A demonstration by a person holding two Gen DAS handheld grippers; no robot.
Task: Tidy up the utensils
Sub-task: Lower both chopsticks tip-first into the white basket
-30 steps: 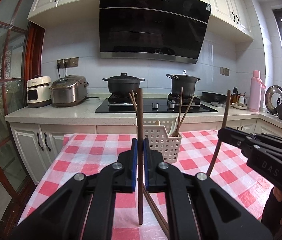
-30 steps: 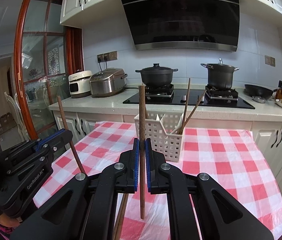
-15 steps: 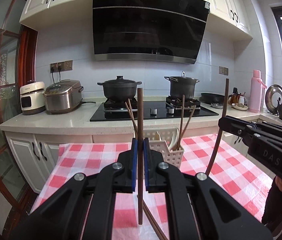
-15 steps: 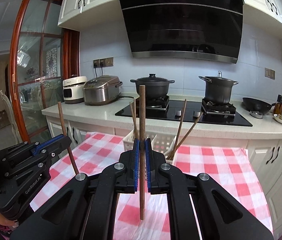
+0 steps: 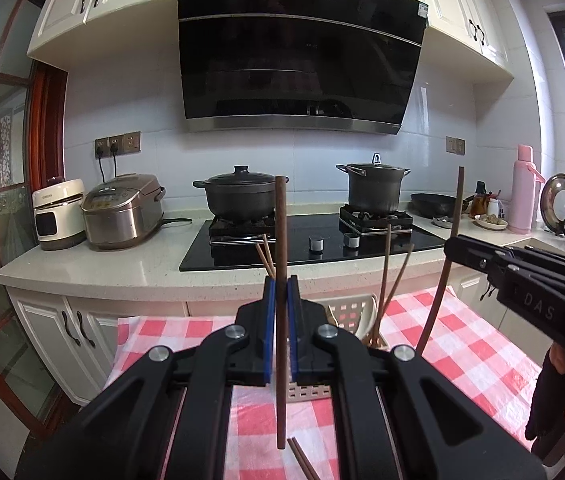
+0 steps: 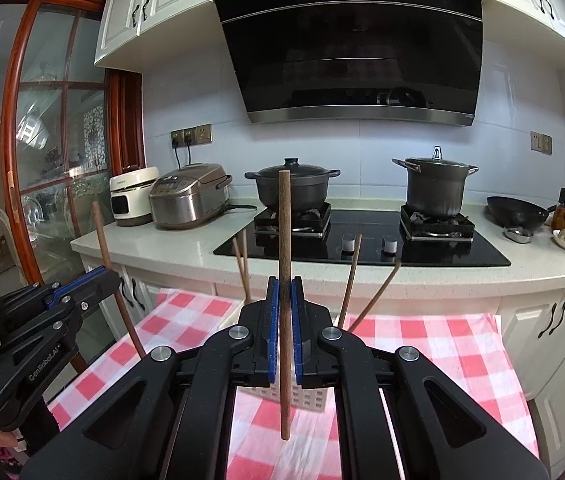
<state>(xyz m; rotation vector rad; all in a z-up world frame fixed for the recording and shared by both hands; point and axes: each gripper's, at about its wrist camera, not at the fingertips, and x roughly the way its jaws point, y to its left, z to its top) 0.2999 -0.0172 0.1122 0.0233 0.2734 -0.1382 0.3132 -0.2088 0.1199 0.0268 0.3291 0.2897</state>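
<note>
Both sets of jaws are clamped on a single upright chopstick each. At the centre of its own view, the left gripper (image 5: 281, 304) pinches a dark chopstick (image 5: 281, 248) between blue pads, the stick's top rising over the stove area and its lower end hanging free above the checked tablecloth (image 5: 470, 344). The right gripper (image 6: 285, 304) holds its brown chopstick (image 6: 284, 232) the same way, near vertical, lower tip clear of the cloth.

Just behind the left gripper's fingers sits the white slotted basket (image 5: 348, 314), mostly hidden, with several chopsticks leaning out of it toward the upper right and two more poking up at its left. In the right view the basket (image 6: 310, 398) shows only as a strip of perforated wall below the fingers. A loose pair of chopsticks (image 5: 300, 458) lies on the cloth at the bottom centre of the left view.

At the right edge of the left view the other gripper juts in, well apart. Open cloth spreads to the right of the basket; the counter edge (image 6: 442, 280) runs just behind the table.
</note>
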